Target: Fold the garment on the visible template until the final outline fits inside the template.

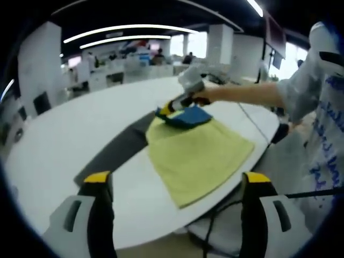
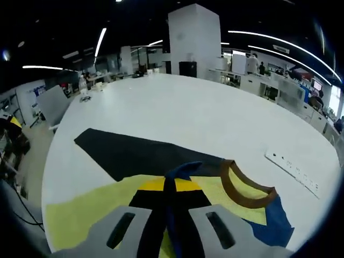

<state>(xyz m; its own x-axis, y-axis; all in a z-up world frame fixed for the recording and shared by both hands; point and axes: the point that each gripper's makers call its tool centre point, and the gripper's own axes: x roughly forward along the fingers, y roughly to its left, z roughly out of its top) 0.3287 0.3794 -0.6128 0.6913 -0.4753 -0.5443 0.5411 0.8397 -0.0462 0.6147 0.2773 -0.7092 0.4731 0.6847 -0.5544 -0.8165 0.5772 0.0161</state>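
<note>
A yellow garment (image 1: 196, 156) is lying on the white table (image 1: 70, 140) near its edge, partly covering a dark template (image 1: 115, 150). The right tongs (image 1: 171, 108) are pinching a blue fold (image 2: 180, 172) of the garment, beside its brown collar (image 2: 242, 188). The left tongs (image 1: 177, 185) are hovering open off the table's edge, their 2 jaws gripping nothing.

The right gripper (image 2: 169, 196) has its jaws closed on a blue fold of the garment (image 2: 97, 212). The yellow cloth with a brown collar (image 2: 244, 191) lies on the white table (image 2: 177, 107), partly over the dark template (image 2: 134, 153).
</note>
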